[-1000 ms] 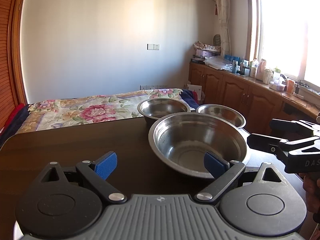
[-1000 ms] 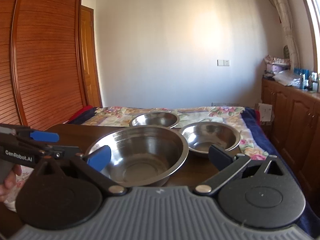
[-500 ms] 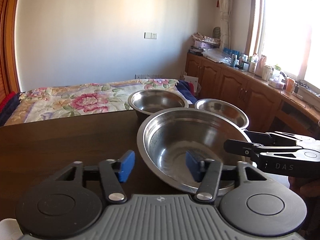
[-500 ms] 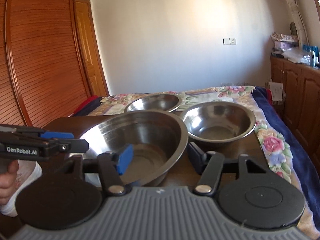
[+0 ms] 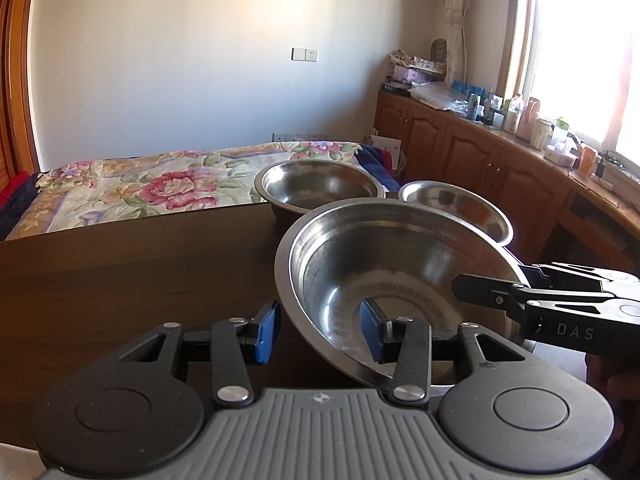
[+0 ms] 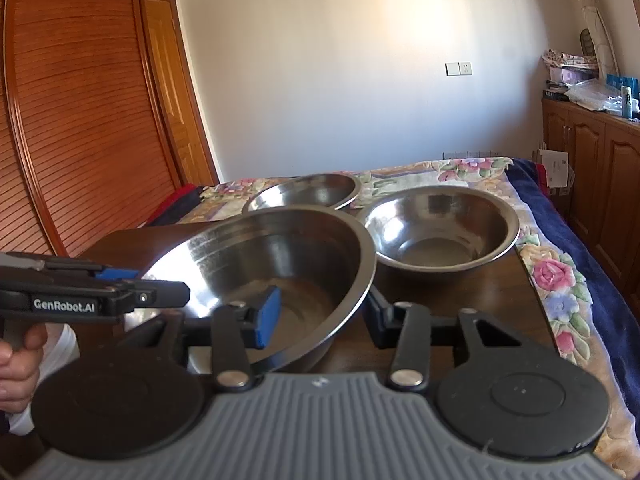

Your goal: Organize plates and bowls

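The big bowl [image 5: 396, 280] sits near on the table [image 5: 120, 264], with two smaller bowls [image 5: 320, 188] [image 6: 440, 224] beyond. The left gripper [image 5: 318, 330] straddles its left rim, the right gripper [image 6: 320, 316] its right rim (both part-open, pads not yet touching).

Two pieces of readable lettering, each printed on a handheld gripper.

White letters "DAS" stand on the black side of the right gripper [image 5: 460, 290], seen at the right edge of the left wrist view. White lettering "GenRobot.AI" stands on the black side of the left gripper [image 6: 180, 294], seen at the left edge of the right wrist view. Labels on the distant bottles are too small to read.
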